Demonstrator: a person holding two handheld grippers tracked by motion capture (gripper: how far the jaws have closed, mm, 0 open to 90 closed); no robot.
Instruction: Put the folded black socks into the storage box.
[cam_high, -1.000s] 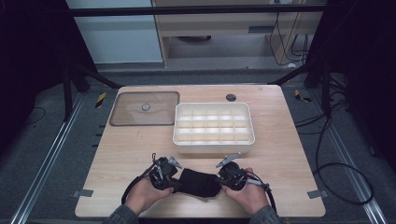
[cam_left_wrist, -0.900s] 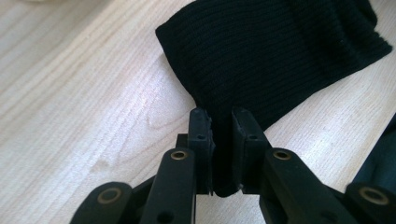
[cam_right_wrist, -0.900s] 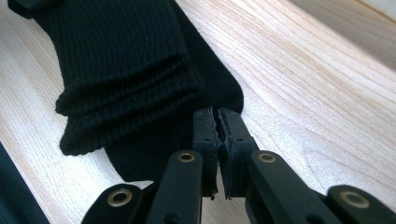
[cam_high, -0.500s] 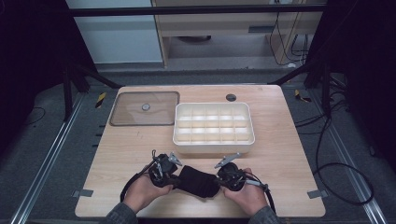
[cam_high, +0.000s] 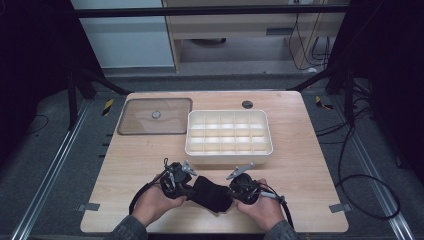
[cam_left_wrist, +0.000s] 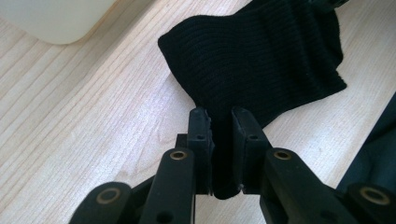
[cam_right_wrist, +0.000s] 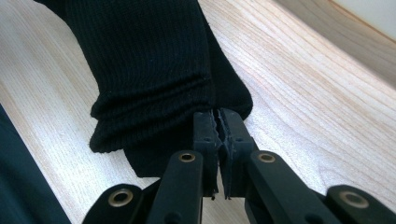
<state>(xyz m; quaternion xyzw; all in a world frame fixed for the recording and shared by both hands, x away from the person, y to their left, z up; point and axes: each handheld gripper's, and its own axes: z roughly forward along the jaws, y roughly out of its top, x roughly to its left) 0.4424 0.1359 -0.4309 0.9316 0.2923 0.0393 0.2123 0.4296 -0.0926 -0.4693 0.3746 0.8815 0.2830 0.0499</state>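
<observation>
A black ribbed sock (cam_high: 212, 194) lies bunched on the wooden table (cam_high: 125, 165) near its front edge, between my two grippers. My left gripper (cam_high: 181, 184) is shut on one end of the sock (cam_left_wrist: 261, 60); the fabric runs down between its fingers (cam_left_wrist: 201, 128). At the other end my right gripper (cam_high: 239, 190) is shut on a thin edge of the sock (cam_right_wrist: 149, 60), its fingertips (cam_right_wrist: 233, 128) nearly touching. Both hands rest on the table behind the grippers.
A white divided tray (cam_high: 229, 150) with several empty compartments stands just beyond the grippers. A clear brownish lid (cam_high: 155, 116) lies at the back left. A small dark round thing (cam_high: 247, 104) sits near the back edge.
The left gripper has shifted slightly to the right with the sock. The right gripper has hardly moved.
</observation>
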